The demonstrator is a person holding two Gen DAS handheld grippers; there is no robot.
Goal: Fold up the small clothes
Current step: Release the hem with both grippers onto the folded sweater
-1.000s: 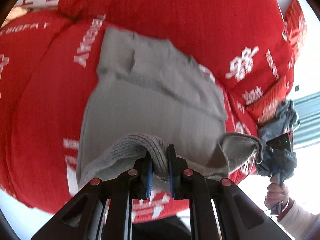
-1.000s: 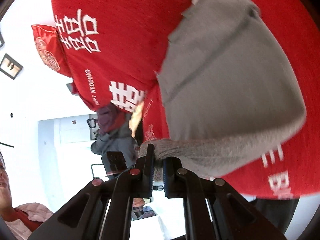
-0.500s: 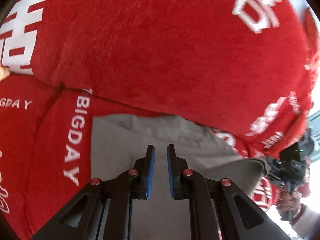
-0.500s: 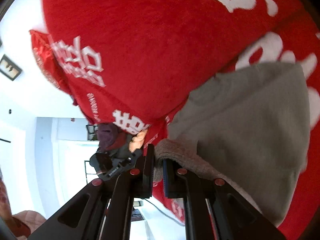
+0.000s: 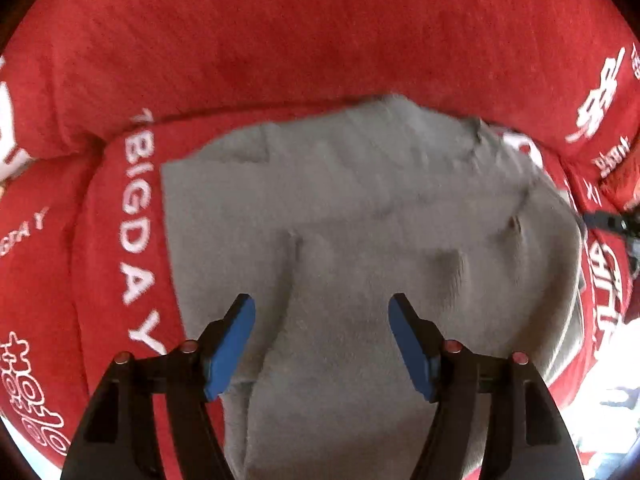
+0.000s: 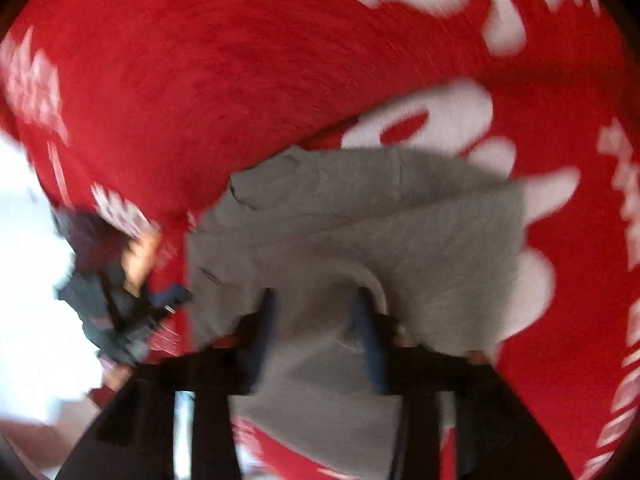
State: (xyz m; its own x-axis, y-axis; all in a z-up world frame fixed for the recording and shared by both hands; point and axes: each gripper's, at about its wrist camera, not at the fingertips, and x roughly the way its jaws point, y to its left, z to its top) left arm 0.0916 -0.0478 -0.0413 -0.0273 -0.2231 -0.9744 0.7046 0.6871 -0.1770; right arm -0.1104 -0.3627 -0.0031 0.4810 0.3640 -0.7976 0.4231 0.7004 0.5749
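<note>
Red bedding [image 5: 320,40] fills both views. Centre frame lies the grey garment [image 5: 360,220], long axis across. Left gripper [image 5: 322,320] and right gripper [image 6: 316,320] have just been opening, jaws apart over the cloth, gripping nothing.

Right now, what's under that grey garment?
The grey garment lies on red fabric with white lettering, which shows all round it. Whatever is directly beneath the folded cloth, including its lower layers, is covered and cannot be seen.

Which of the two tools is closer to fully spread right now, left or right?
The left tool: its blue pads stand wide apart above the grey garment, gripping nothing. The right tool, just opening, shows a narrower gap, though blurred.
</note>
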